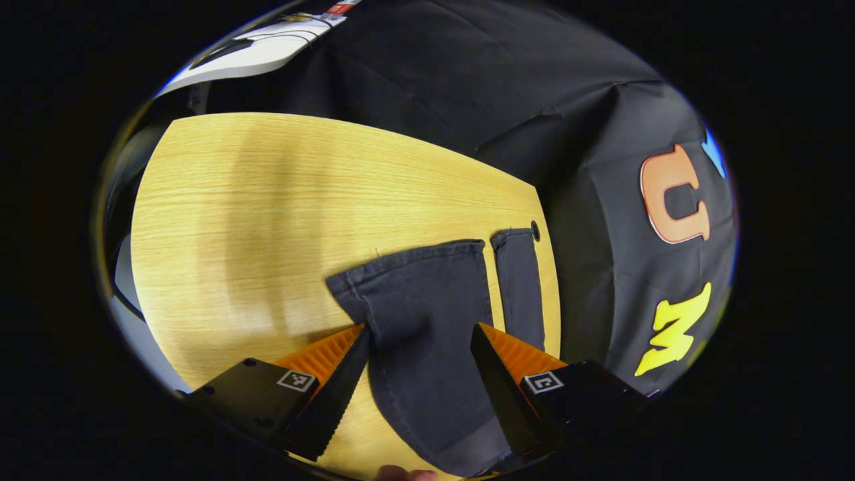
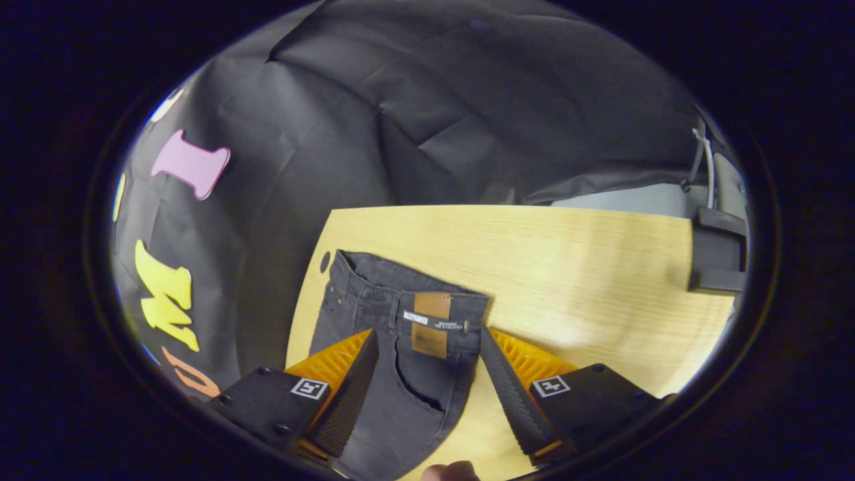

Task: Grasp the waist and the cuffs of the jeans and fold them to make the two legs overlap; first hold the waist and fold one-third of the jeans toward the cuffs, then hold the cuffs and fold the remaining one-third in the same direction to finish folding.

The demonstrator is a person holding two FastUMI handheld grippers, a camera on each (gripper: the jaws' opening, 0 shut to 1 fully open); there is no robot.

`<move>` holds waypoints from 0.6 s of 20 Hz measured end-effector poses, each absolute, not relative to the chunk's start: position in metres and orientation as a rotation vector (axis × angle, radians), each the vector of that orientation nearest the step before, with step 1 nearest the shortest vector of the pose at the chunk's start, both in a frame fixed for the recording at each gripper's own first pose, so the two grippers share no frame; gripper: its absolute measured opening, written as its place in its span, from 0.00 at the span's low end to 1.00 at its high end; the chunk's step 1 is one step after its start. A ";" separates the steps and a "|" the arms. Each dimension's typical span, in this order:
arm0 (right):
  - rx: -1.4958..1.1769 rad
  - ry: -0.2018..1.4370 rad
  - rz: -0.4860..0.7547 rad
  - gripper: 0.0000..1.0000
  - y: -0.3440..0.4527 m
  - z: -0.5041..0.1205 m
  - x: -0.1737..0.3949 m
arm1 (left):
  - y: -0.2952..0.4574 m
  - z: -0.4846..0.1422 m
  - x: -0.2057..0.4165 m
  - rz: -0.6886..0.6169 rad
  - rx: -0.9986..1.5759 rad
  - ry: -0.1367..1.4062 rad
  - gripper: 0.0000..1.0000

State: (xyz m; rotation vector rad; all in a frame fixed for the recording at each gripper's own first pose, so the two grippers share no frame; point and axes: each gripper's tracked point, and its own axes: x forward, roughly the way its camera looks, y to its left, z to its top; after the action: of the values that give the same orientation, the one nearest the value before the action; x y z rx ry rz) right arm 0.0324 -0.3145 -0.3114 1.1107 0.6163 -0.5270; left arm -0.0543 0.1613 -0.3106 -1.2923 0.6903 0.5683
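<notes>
Jaws of both grippers gape wide above the jeans [image 1: 427, 334] on the table [image 1: 267, 220].

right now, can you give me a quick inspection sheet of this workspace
surface: wooden table, flat, a small round hole near the corner by the jeans
job's things: dark jeans lie flat; cuffs apart, legs not overlapped; waist with leather patch showing
clutter: nothing seen
grippers: left claw open over the cuff end; right claw open over the waist
cables: thin cables hang by a dark bracket past the table's far end
surroundings: black cloth wall behind the table
</notes>
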 end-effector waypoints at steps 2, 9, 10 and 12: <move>1.136 0.610 -0.502 0.95 -0.316 -0.308 0.037 | 0.163 -0.311 -0.047 0.561 -1.309 0.670 0.97; 1.194 0.643 -0.420 0.97 -0.303 -0.309 0.071 | 0.160 -0.308 -0.018 0.522 -1.369 0.606 0.98; 1.194 0.656 -0.409 0.96 -0.294 -0.308 0.076 | 0.160 -0.310 -0.015 0.520 -1.364 0.611 0.97; 1.191 0.698 -0.387 0.94 -0.279 -0.313 0.083 | 0.158 -0.312 -0.012 0.510 -1.364 0.620 0.94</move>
State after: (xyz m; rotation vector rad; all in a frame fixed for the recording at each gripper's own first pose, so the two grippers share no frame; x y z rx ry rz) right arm 0.0835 -0.2794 -0.3134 1.1912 0.6975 -0.3868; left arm -0.0118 0.1584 -0.3123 -1.3645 0.6197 0.5101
